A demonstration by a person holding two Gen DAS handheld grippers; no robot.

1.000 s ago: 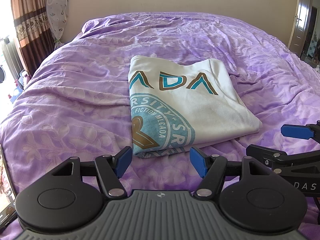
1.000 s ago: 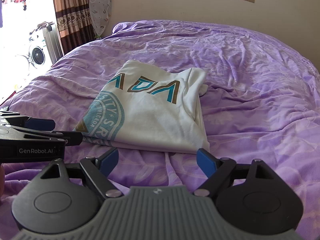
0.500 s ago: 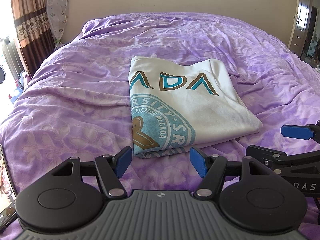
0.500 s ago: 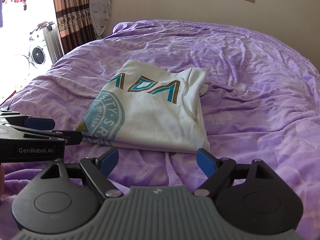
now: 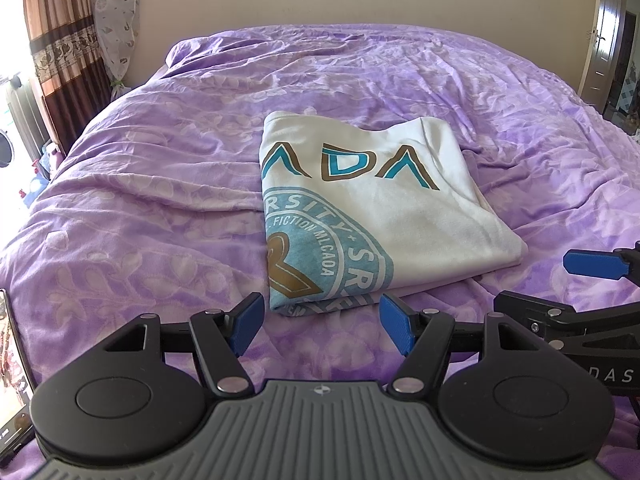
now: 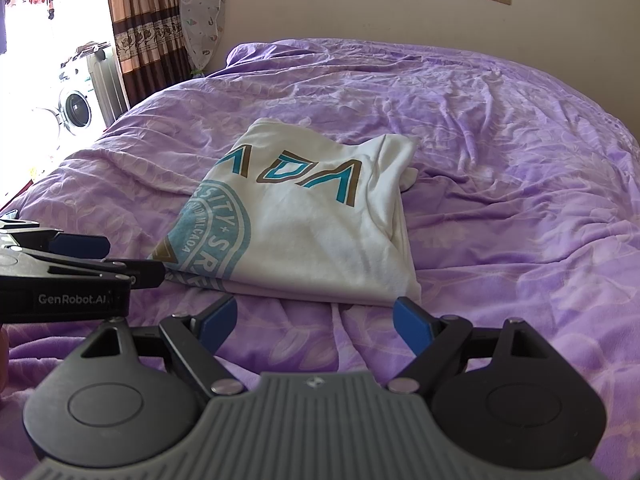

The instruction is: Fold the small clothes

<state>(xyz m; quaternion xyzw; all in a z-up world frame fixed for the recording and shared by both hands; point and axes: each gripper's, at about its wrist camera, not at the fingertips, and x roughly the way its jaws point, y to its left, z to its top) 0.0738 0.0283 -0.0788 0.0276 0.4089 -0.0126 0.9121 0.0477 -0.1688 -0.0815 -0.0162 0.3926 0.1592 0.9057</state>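
Note:
A white T-shirt [image 5: 380, 208] with teal and brown print lies folded into a compact rectangle on the purple bedspread [image 5: 160, 200]; it also shows in the right wrist view [image 6: 320, 232]. My left gripper [image 5: 322, 322] is open and empty, just short of the shirt's near edge. My right gripper [image 6: 320, 320] is open and empty, just short of the shirt's near right corner. Each gripper shows at the edge of the other's view, the right one [image 5: 592, 264] to the right and the left one [image 6: 80, 244] to the left.
The purple bedspread [image 6: 500, 160] covers a wide bed. A curtain [image 6: 148, 28] and a washing machine [image 6: 76, 108] stand to the left. A door [image 5: 608, 36] is at the far right. A phone [image 5: 14, 360] lies at the left edge.

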